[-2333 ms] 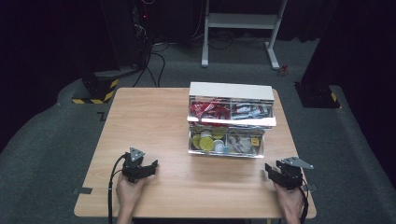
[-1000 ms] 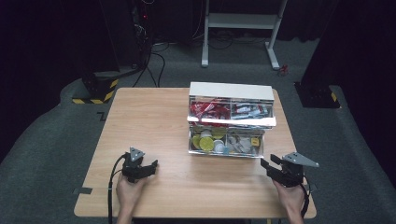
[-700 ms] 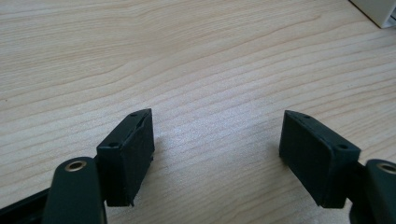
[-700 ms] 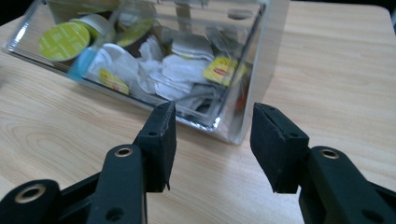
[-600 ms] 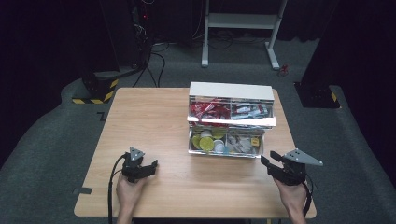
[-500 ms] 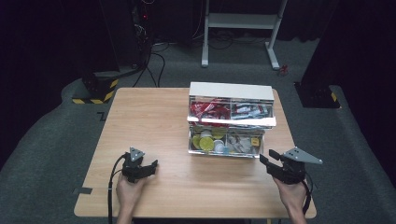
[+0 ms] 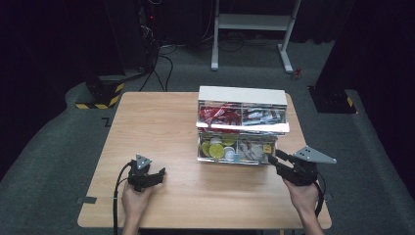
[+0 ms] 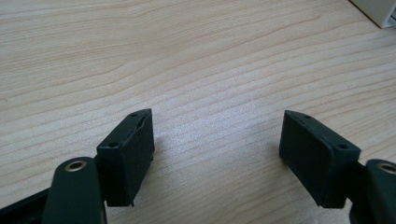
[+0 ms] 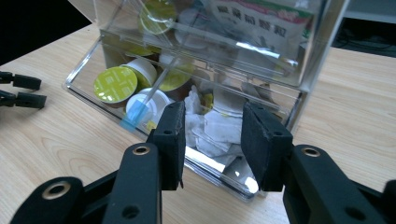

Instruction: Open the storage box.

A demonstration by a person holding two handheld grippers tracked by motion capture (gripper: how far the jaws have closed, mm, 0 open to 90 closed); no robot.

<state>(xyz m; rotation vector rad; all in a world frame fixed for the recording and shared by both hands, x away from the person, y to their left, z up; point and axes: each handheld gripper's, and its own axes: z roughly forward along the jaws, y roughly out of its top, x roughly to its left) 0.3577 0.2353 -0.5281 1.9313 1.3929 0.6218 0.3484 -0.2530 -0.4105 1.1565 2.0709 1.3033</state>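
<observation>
No legible text; printed packet (image 9: 261, 21) in clear organizer box (image 9: 299, 100) carries blurred characters, unreadable; yellow-green pod lids (image 9: 115, 84) bear faint square mark, illegible; red packets (image 7: 218, 116) too small to read

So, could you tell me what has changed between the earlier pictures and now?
The right gripper has lifted off the table and come up to the clear organiser box; its jaws have just been closing, with nothing between them. The left gripper, open, and the box stayed put.

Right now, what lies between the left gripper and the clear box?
In the high view, only bare table lies between the left gripper and the clear box.
</observation>
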